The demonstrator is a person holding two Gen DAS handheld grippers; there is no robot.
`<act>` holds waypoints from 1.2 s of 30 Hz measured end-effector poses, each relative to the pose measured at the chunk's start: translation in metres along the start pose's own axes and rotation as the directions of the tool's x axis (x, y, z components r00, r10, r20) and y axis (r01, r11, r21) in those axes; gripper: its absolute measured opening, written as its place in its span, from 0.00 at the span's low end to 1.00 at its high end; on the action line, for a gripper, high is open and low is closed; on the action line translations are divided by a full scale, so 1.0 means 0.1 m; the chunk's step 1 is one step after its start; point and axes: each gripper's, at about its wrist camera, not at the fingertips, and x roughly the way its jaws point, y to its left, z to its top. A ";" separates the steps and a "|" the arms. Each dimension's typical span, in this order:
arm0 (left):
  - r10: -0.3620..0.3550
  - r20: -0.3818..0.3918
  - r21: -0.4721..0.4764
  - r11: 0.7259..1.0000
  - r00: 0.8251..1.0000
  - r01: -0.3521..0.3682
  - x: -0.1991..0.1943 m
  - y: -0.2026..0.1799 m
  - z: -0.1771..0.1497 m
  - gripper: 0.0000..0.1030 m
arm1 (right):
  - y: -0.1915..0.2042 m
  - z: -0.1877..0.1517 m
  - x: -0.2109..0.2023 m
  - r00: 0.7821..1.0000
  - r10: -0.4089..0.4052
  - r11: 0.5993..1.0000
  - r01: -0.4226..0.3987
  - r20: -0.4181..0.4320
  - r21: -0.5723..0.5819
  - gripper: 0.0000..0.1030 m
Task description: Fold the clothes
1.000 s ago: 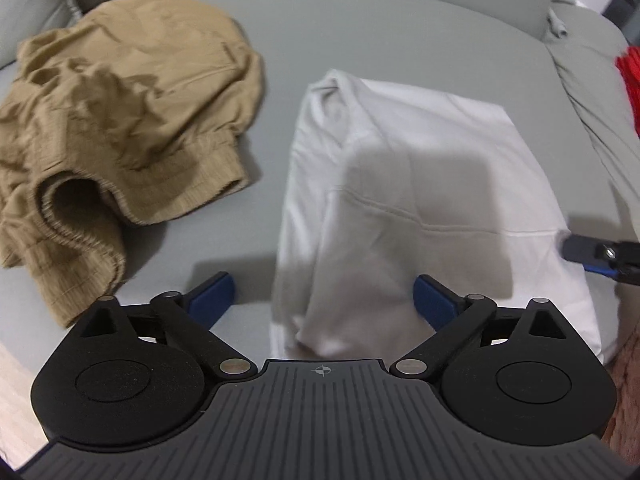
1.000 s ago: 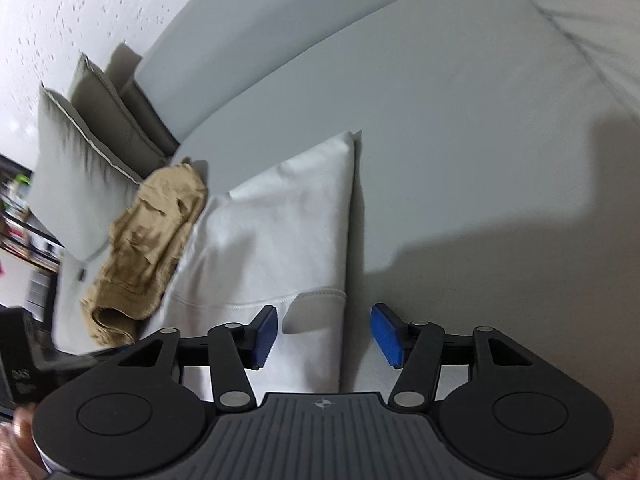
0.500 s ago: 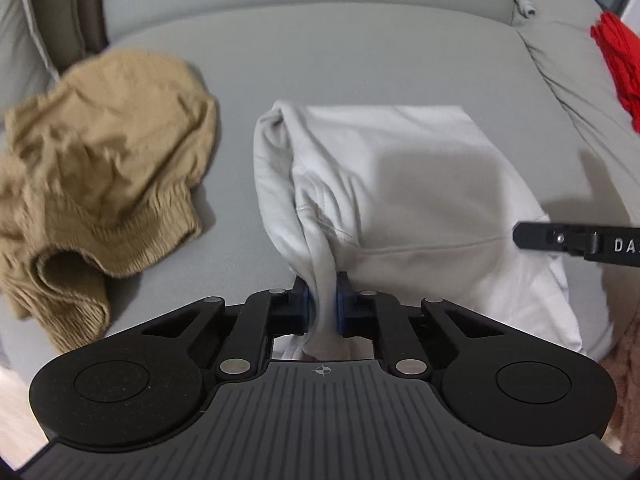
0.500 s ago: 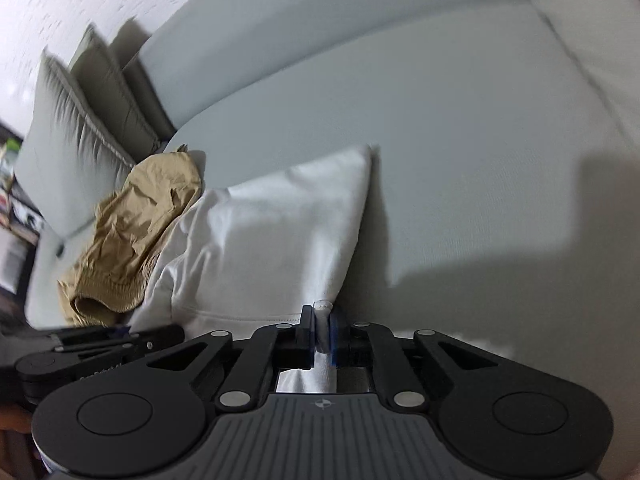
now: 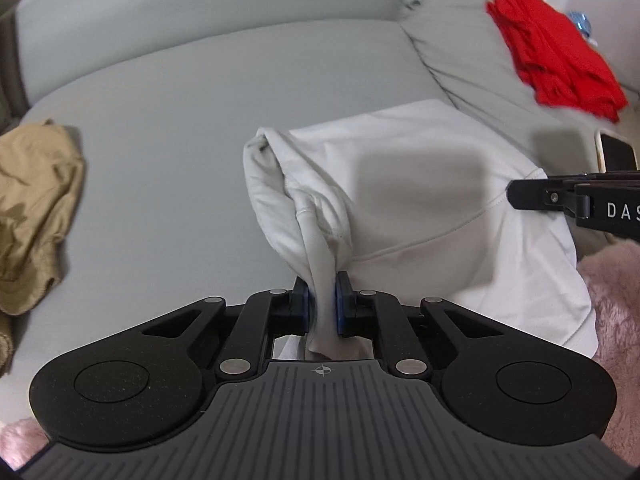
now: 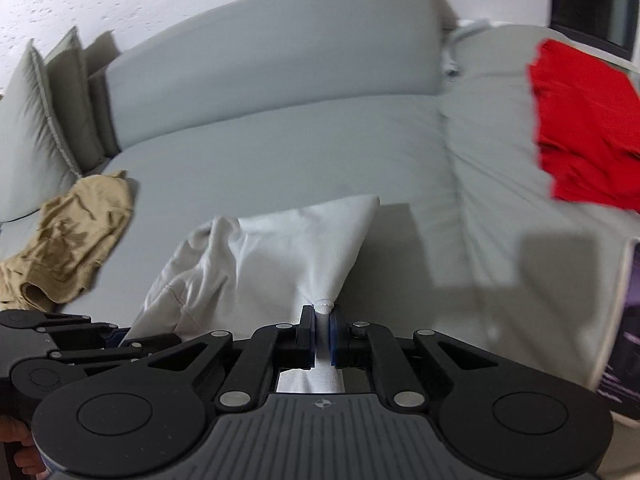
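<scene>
The white garment (image 5: pixel 420 184) is lying on the sofa seat (image 5: pixel 180 120) ahead of both tongs, its body stretching away from them toward the backrest. The left tongs (image 5: pixel 322 300) are pinching its bunched near-left edge, the right tongs (image 6: pixel 322 330) its near-right corner; both pairs, having just eased slightly apart, are gripping cloth, nearly closed.

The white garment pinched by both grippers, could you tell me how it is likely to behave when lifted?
Probably floppy: the white garment bunches into a rope where the left gripper pinches it, and sags beyond the right gripper. It looks thin and light. It may drag across the sofa, not slide stiffly.
</scene>
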 end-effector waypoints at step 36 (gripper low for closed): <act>0.134 0.053 -0.203 0.972 0.990 -0.120 -0.39 0.25 -0.14 0.83 | -0.13 -0.40 -0.16 0.999 0.007 0.993 -0.011 0.032 0.119 0.61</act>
